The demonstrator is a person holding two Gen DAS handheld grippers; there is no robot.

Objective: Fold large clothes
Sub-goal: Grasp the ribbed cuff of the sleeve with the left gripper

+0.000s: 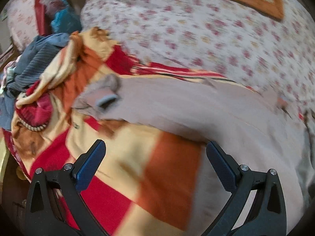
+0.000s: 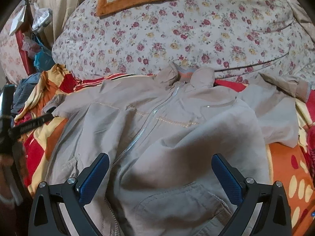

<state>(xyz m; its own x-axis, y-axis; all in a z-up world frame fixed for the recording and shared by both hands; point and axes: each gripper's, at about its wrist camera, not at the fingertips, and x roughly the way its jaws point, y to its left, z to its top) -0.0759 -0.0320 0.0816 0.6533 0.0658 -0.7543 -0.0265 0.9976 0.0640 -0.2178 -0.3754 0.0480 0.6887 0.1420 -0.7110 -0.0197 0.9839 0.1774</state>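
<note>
Your jacket [image 2: 157, 129] looks light, limp, slippery; with both grippers' fingers [image 2: 94, 177] apart, pinch its cuff [image 1: 107, 100] left of the zipper [image 2: 141, 131].

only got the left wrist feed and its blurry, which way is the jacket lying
Observer: Front side up. The right wrist view shows the jacket spread on the patchwork blanket, zipper running up the middle.
Operator: zipped or open
Observer: Zipped closed up to the collar, which points toward the floral sheet.
Operator: wheres the other sleeve
Observer: It lies out to the right, cuff on the blanket.
Operator: right gripper holding anything
Observer: No. The right gripper is open above the jacket's lower front, near a pocket.
</note>
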